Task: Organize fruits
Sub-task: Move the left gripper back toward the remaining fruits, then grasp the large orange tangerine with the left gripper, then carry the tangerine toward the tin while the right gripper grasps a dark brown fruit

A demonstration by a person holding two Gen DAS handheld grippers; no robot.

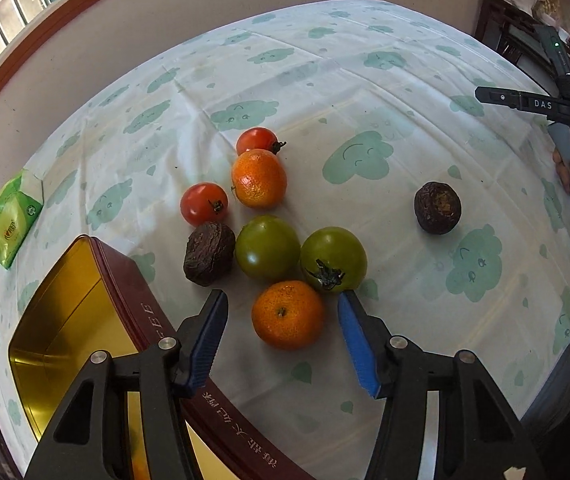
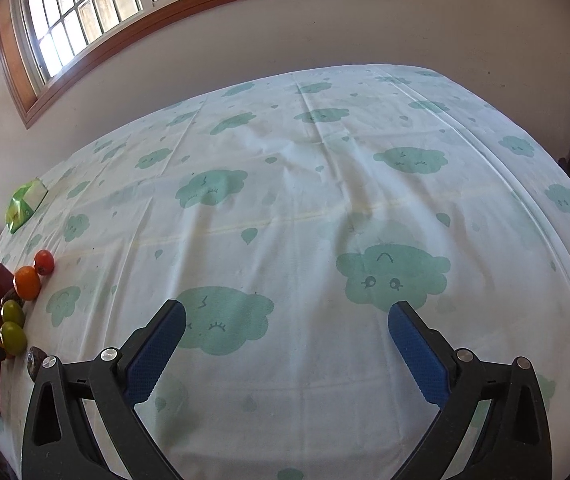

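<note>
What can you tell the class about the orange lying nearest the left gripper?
The near orange is round, bright orange, with dimpled, glossy peel and a small dark stem scar facing up. It rests on the cloud-print tablecloth, between the open blue pads of the left gripper, which do not press it. A green tomato sits just behind, about touching it.

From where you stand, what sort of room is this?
Probably a home dining room: a table under a cloud-print tablecloth, loose fruit such as a tangerine, and a wood-framed window on the wall.
</note>
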